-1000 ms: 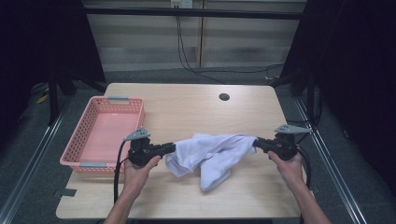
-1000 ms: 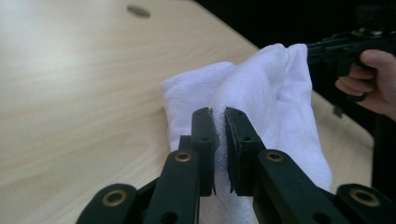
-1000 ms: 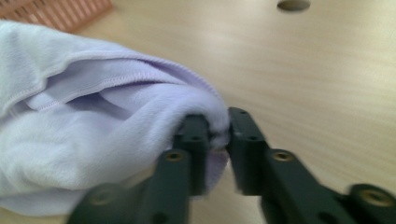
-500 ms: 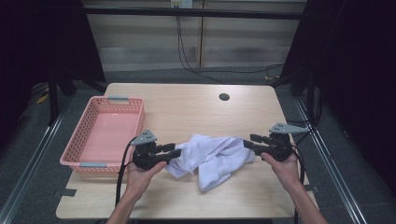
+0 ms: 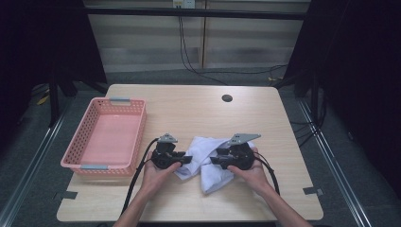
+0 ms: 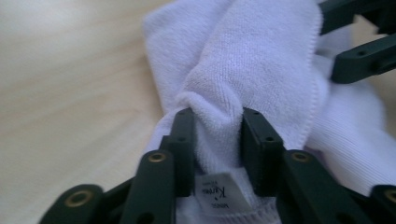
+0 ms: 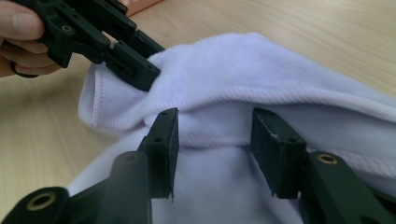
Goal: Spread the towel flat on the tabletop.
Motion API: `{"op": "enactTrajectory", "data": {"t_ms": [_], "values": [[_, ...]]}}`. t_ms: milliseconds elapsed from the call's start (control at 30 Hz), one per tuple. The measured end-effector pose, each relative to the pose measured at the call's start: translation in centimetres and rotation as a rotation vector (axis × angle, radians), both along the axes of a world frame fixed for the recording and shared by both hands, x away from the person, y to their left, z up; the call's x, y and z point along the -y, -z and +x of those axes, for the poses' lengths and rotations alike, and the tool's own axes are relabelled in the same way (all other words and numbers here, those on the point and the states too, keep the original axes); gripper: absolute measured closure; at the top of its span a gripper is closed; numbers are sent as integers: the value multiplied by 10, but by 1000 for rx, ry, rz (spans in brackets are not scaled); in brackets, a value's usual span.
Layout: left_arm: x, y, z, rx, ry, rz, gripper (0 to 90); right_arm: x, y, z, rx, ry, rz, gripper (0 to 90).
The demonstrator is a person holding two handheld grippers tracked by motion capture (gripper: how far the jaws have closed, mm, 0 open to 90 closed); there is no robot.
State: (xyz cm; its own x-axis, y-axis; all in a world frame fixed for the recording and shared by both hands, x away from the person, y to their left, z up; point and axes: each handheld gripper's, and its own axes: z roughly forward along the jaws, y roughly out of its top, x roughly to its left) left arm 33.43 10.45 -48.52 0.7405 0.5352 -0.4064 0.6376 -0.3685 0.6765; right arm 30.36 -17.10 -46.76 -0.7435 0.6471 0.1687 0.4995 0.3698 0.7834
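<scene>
Now the white towel [image 5: 203, 158] lies bunched on the desk [image 5: 198, 106], toward its near edge and about midway between the side edges, well right of the pink basket [image 5: 106, 137]. Both claws have come together over it. The left claw [image 6: 212, 135] pinches a fold of the towel by its label; its jaws have just been closing, and the cloth is squeezed between them. The right claw [image 7: 212, 140] hovers low over the towel, jaws parted and just been opening, with cloth under the gap but nothing pressed between the pads.
</scene>
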Motion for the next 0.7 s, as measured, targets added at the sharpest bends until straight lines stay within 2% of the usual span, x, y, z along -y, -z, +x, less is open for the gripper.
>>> {"op": "enactTrajectory", "data": {"t_ms": [67, 100, 133, 167, 200, 233, 267, 300, 333, 367, 400, 433, 467, 500, 567, 600, 700], "values": [[2, -2, -9, -31, 87, -3, 751, -4, 1, -2, 6, -23, 0, 494], [2, -2, -9, -31, 87, -3, 755, -4, 1, -2, 6, -23, 0, 494], [4, -5, -20, -44, 147, -18, 760, -8, 3, -3, -8, -47, 6, 494], [4, -5, -20, -44, 147, -18, 763, -8, 3, -4, -7, -56, 1, 489], [4, -9, -28, -22, 160, -23, 762, -8, 3, -4, -14, -59, 6, 485], [4, -9, -28, -22, 160, -23, 745, -7, 3, -4, -26, -55, 25, 488], [2, -15, -31, 42, 158, -40, 736, -6, 3, -4, -27, -49, 32, 492], [2, -15, -31, 42, 158, -40, 721, -4, 2, -4, -19, -49, 29, 494], [-2, -22, -29, 96, 112, -71, 715, -3, 1, -5, -21, -52, 38, 495], [-2, -22, -29, 96, 112, -71, 732, -3, 1, -5, -21, -52, 38, 495], [-5, -29, -28, 179, 42, -45, 786, 1, -1, -9, -19, -68, 47, 493], [-5, -29, -28, 179, 42, -45, 836, 1, -1, -9, -19, -68, 47, 493], [-9, -31, -20, 160, 13, -106, 840, 4, 0, -13, -11, -75, 47, 484], [-11, -29, -16, 142, 9, -133, 839, 4, 2, -15, -3, -53, 38, 458], [-10, -29, -15, 147, -7, -119, 846, 3, 4, -16, -5, -62, 34, 458], [-10, -26, -12, 129, -7, -120, 846, -3, 8, -16, -6, -70, 11, 438], [-9, -24, -11, 112, -7, -129, 845, -10, 9, -14, 2, -75, 10, 407]]}}
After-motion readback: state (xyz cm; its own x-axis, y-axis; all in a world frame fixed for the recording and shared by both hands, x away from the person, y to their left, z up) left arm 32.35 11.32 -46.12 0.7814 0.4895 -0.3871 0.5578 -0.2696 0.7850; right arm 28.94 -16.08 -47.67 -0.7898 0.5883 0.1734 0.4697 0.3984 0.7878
